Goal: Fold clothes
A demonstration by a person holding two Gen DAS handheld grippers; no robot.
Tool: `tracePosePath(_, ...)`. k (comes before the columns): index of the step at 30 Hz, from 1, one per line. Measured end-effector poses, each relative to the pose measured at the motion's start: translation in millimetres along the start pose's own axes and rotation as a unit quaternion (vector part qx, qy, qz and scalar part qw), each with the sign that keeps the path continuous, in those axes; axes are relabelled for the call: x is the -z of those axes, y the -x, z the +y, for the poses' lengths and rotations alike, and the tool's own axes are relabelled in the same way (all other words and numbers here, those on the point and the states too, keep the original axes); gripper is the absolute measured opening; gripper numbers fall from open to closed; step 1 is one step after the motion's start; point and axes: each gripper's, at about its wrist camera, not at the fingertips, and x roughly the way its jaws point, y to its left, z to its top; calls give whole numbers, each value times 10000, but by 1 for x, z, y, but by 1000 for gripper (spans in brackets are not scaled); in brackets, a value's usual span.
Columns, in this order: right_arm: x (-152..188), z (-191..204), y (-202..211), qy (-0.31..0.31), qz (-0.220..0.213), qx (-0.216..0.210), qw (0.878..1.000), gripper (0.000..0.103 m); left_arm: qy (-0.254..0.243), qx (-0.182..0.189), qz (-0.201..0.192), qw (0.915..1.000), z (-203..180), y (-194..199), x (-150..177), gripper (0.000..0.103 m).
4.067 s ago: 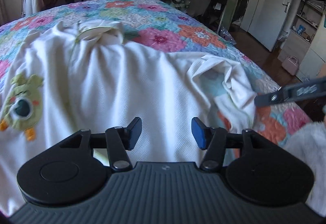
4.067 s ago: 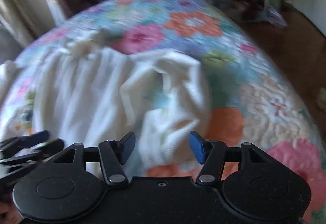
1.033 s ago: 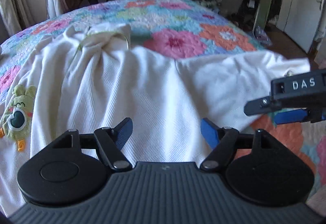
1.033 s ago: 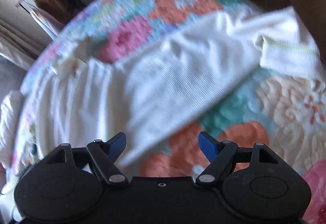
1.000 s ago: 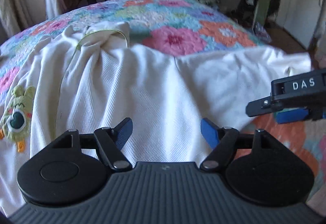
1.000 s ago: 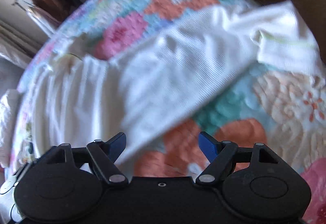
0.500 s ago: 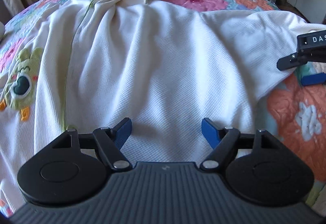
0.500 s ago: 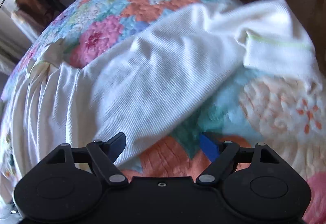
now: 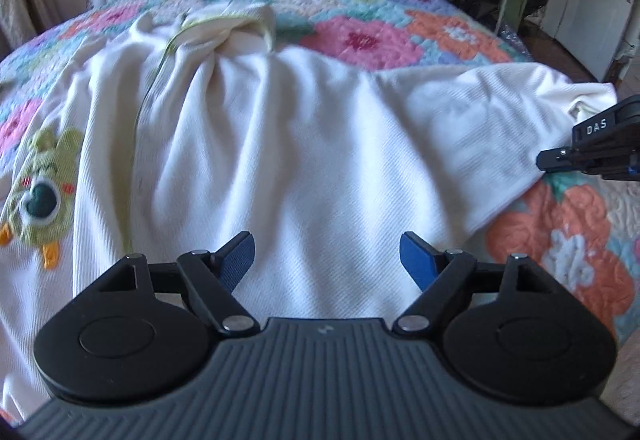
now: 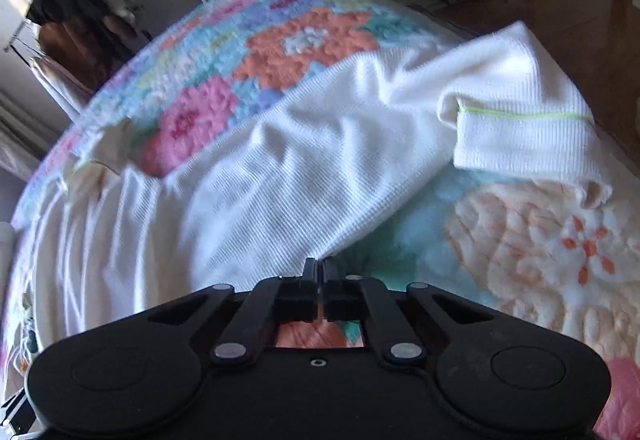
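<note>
Two grippers: right gripper (image 10: 319, 267) pinches the sleeve (image 10: 320, 175) hem; left gripper (image 9: 327, 250) gapes empty. Thin hold may slip when lifted.

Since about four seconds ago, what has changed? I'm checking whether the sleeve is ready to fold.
The sleeve, bunched up then, now lies stretched out across the quilt. The right gripper has just closed its jaws on the sleeve's lower edge. The left gripper has opened slightly wider and holds nothing, hovering over the shirt. The shirt's body and crumpled collar lie much as before.
</note>
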Motion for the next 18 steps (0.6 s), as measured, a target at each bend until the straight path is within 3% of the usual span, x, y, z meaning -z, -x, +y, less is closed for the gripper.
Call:
tracePosePath(4, -2, 4, 8, 126, -290, 12, 9995, 3, -111, 130, -189, 9997, -8, 0, -10, 80)
tracePosePath(11, -5, 11, 32, 537, -1208, 627, 9892, 1, -423, 221, -276, 9985, -22, -13, -20, 80)
tracePosePath(15, -11, 1, 36, 282, -1399, 647, 9876, 0, -507, 252, -298, 9980, -23, -16, -17, 83)
tracePosePath(18, -10, 18, 34, 814, -1597, 851, 9801, 0, -551, 162, -142, 9982, -24, -23, -13, 83)
